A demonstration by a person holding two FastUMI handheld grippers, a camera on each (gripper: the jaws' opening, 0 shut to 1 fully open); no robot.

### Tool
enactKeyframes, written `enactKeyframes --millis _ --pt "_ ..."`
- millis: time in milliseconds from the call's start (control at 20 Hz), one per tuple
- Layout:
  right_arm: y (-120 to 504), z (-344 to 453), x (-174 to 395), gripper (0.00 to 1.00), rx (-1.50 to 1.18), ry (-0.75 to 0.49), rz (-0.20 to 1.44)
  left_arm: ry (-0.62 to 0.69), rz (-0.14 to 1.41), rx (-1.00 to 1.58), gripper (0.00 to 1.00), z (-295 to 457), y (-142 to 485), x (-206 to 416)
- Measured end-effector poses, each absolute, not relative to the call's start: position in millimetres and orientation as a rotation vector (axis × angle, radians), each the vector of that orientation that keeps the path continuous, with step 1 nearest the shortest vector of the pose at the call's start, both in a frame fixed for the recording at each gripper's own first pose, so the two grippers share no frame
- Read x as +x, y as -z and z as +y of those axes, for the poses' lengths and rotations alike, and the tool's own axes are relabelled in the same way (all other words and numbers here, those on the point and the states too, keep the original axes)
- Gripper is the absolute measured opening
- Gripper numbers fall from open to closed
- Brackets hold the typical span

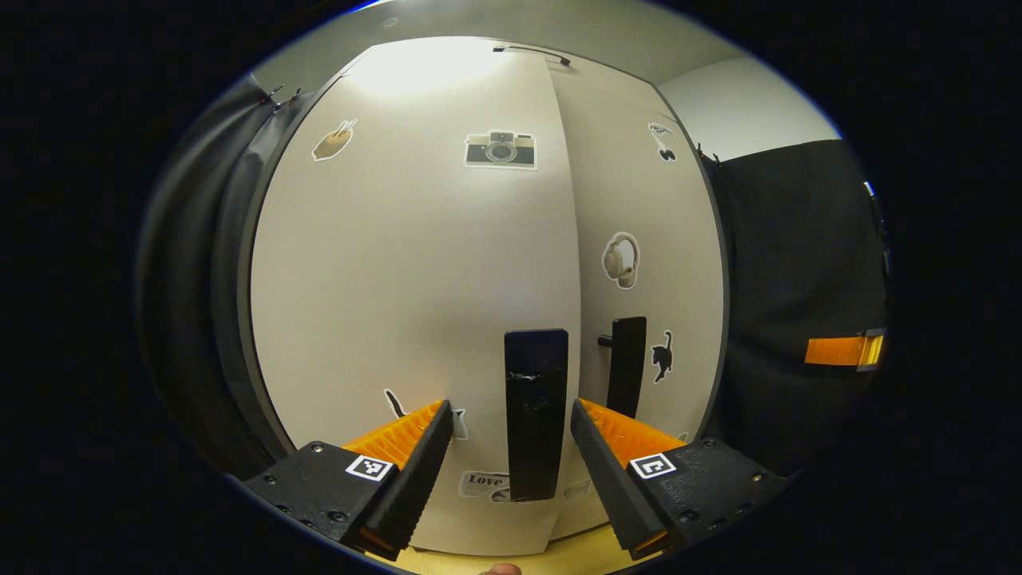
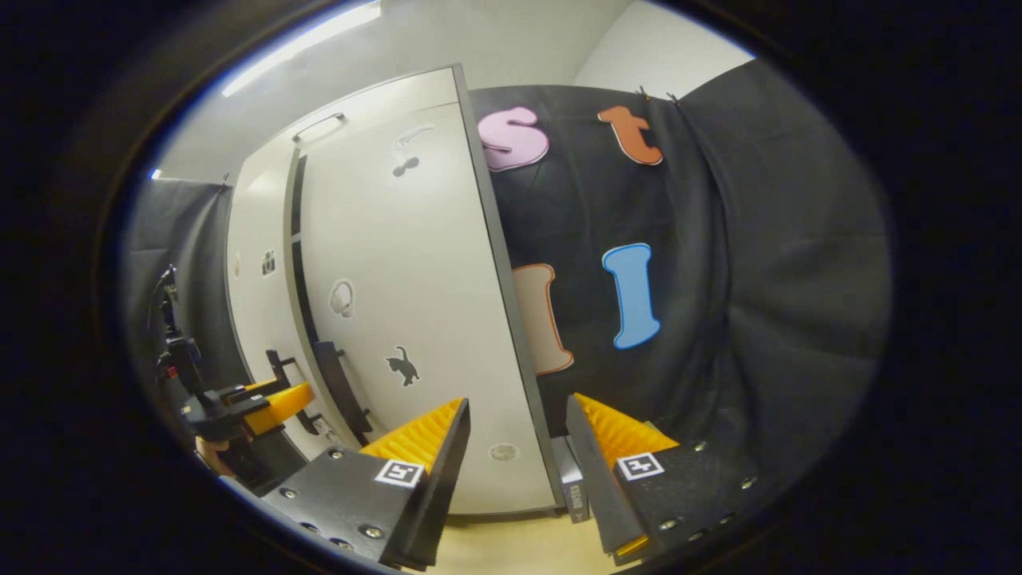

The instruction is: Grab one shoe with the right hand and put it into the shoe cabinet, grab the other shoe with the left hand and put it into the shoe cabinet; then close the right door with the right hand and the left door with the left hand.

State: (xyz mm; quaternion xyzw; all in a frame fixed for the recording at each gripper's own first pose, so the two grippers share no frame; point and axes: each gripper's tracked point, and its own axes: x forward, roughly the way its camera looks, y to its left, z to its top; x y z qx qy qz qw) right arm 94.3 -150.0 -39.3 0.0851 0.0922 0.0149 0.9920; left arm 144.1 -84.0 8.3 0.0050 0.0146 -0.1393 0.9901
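Shoe cabinet (image 1: 415,263) stands against black booth cloth (image 1: 798,303), white wall above. Left door (image 1: 415,303) faces the left tongs (image 1: 507,447), which are spread with the door's dark handle (image 1: 536,411) between them, untouched. Right door (image 2: 399,303) sits beside it, a narrow dark gap between the two. Right tongs (image 2: 517,447) spread, empty, at the cabinet's right edge. Pale wood floor (image 2: 511,543) below.

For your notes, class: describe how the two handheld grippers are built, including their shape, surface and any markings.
Each gripper, left gripper and right gripper, has two wedge-shaped fingers with ribbed inner faces, mounted on black blocks fastened with small screws. Each block carries a square black-and-white marker tag near the finger's base.
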Motion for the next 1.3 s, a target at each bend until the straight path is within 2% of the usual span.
enactKeyframes --millis 850,1300 --pt "33 -123 95 0.73 0.145 -0.084 0.198 0.236 0.03 0.032 0.92 -83 -12 154" --pt "-36 -77 62 0.73 0.102 -0.174 0.111 0.172 0.035 0.031 0.92 -73 -57 80"
